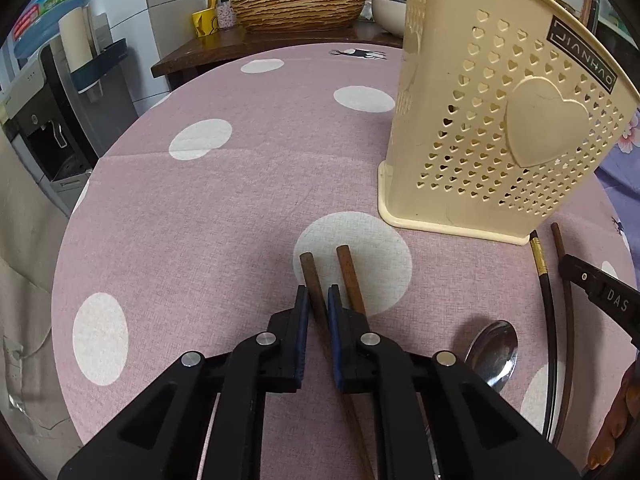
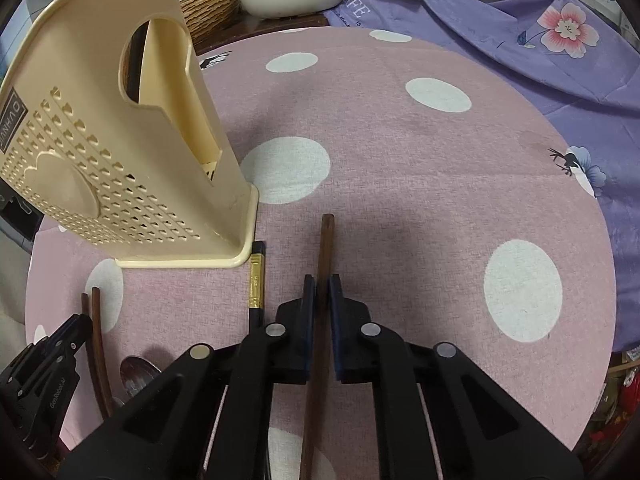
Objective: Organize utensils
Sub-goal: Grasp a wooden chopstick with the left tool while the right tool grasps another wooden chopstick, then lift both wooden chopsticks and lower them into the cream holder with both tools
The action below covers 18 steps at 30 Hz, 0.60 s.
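My left gripper (image 1: 318, 294) is at the bottom centre of its view, jaws narrow and pressed on a brown wooden chopstick (image 1: 310, 276). A second brown chopstick (image 1: 349, 276) lies just beside it, outside the right finger. At the lower right lies a steel spoon (image 1: 494, 350). My right gripper (image 2: 322, 284) is also closed, holding another brown chopstick (image 2: 326, 248) in the middle of its view. Left of it lies a black chopstick with a gold band (image 2: 256, 280). Farther, the cream utensil holder (image 2: 120, 184) stands upright on the pink dotted tablecloth (image 2: 400, 160), at the upper left.
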{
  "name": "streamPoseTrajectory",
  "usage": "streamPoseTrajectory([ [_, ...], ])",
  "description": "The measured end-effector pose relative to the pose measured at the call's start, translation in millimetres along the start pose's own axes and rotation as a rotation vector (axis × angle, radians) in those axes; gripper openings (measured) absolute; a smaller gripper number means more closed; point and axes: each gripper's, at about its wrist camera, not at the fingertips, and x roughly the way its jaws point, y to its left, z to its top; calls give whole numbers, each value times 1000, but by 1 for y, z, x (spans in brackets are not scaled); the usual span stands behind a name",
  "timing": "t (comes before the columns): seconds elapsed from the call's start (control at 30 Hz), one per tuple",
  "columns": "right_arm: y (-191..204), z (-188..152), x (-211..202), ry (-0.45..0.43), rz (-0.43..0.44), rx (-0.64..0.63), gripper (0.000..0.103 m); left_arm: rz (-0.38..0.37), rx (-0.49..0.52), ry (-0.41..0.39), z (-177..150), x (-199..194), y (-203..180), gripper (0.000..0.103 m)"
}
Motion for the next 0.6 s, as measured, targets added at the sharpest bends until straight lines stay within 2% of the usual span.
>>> streamPoseTrajectory([
  [0.17, -8, 0, -1, 2, 60, 35, 8, -23, -2, 1, 0, 0, -1, 9],
  [0.3, -9, -2, -11, -29, 102, 42, 8, -34, -16, 0, 1, -2, 2, 9],
  [0.47, -9, -2, -36, -81, 161, 33, 7, -59, -24, -33, 6, -18, 8, 9],
  [0.6, -9, -4, -72, -157, 214, 0, 7, -92, -39, -92, 10, -47, 15, 8],
])
